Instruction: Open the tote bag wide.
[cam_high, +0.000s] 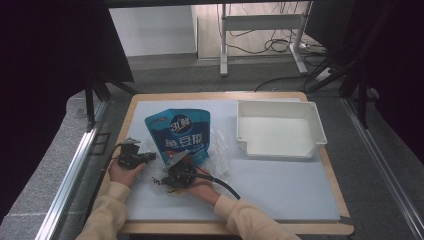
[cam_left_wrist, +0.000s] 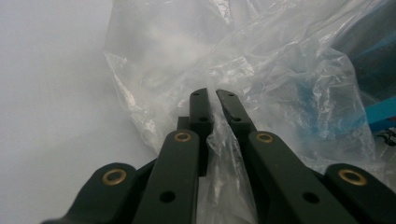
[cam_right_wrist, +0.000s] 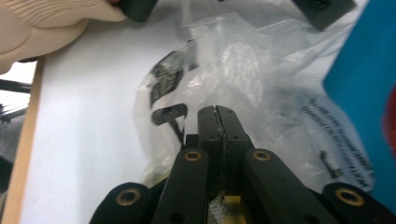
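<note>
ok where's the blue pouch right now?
High view: the blue pouch lies left of centre on the table mat, left of the white tray, partly inside the clear plastic bag just beyond both grippers.

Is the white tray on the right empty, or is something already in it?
Empty: the high view shows the white tray with a bare floor; the blue pouch lies outside it.
</note>
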